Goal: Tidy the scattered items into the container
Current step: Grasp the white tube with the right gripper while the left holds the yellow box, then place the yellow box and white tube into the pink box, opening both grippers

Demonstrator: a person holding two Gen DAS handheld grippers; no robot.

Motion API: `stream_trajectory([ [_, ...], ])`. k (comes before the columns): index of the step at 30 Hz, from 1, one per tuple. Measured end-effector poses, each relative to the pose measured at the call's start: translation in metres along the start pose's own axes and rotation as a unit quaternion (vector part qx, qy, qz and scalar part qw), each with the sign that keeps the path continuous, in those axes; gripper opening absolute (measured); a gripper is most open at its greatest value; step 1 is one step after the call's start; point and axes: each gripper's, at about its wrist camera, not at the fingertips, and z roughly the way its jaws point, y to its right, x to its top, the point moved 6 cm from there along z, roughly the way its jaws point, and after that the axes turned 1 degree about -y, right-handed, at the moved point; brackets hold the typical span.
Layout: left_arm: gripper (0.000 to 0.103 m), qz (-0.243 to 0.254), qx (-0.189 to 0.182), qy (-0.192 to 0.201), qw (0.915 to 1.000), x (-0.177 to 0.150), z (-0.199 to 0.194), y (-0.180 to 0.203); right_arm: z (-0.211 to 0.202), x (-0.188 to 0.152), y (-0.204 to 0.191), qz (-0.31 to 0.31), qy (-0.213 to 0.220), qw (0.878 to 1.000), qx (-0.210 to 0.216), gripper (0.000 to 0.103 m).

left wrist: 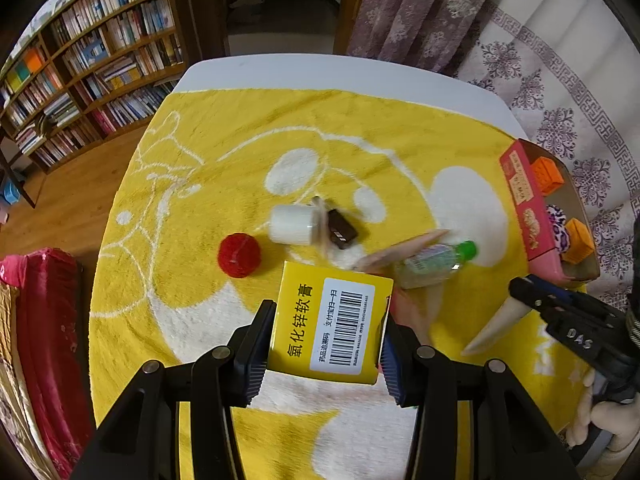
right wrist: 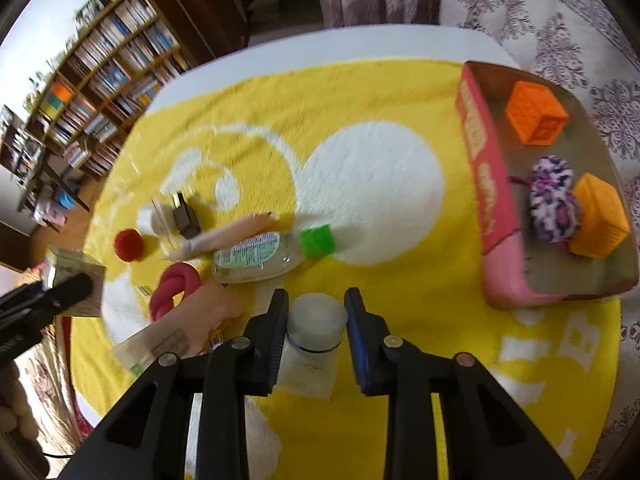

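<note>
My left gripper (left wrist: 328, 316) is shut on a yellow box with a barcode label (left wrist: 332, 320), held above the yellow towel. My right gripper (right wrist: 317, 304) is shut on a small translucent bottle with a white cap (right wrist: 316, 320). The container, a pink-sided box (right wrist: 492, 184), stands at the right edge and holds two orange cubes (right wrist: 536, 114) and a purple-white pompom (right wrist: 552, 200). Loose on the towel are a clear bottle with a green cap (right wrist: 256, 256), a red ball (left wrist: 239, 255), a white cylinder (left wrist: 290, 224), a dark block (left wrist: 340, 232) and a pink twisted piece (right wrist: 176, 284).
The yellow towel (left wrist: 192, 184) covers a white table (left wrist: 224, 76). A beige stick (right wrist: 228, 232) lies against the clear bottle. A bookshelf (left wrist: 80, 60) stands at the far left, a patterned sofa (left wrist: 560, 92) behind the container, and red fabric (left wrist: 44, 320) at the left.
</note>
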Motion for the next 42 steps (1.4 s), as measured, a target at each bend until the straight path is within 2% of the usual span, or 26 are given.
stream_trajectory([
  [5,0.049,0.003,-0.002,0.01,0.9999,-0.001,-0.009,0.025,-0.029,0.002,0.017,0.006,0.029,0.999,0.017,0.031],
  [11,0.049,0.014,-0.007,0.031,0.9994,0.005,-0.023,0.061,-0.085,0.016,0.059,0.027,0.09,0.995,0.021,0.031],
  [18,0.049,0.032,-0.026,0.063,0.9972,0.023,-0.046,0.108,-0.14,0.043,0.105,0.037,0.155,0.987,0.005,0.031],
  [21,0.049,0.041,-0.033,0.075,0.9958,0.029,-0.055,0.13,-0.151,0.052,0.123,0.036,0.17,0.985,-0.009,0.031],
  [27,0.049,0.057,-0.042,0.087,0.9937,0.039,-0.065,0.166,-0.142,0.062,0.15,0.029,0.161,0.986,-0.022,0.031],
  [36,0.049,0.071,-0.053,0.101,0.991,0.057,-0.074,0.204,-0.122,0.065,0.167,0.025,0.128,0.991,-0.007,0.032],
  [38,0.049,0.076,-0.055,0.101,0.9904,0.06,-0.074,0.213,-0.123,0.068,0.174,0.032,0.126,0.991,-0.002,0.041],
  [39,0.049,0.08,-0.055,0.102,0.9901,0.063,-0.073,0.218,-0.125,0.069,0.177,0.035,0.13,0.991,-0.003,0.049],
  [40,0.049,0.082,-0.056,0.101,0.9898,0.065,-0.072,0.223,-0.128,0.07,0.18,0.037,0.135,0.99,-0.005,0.054],
  [42,0.049,0.087,-0.058,0.101,0.9894,0.068,-0.071,0.229,-0.133,0.07,0.186,0.04,0.143,0.989,-0.01,0.054],
])
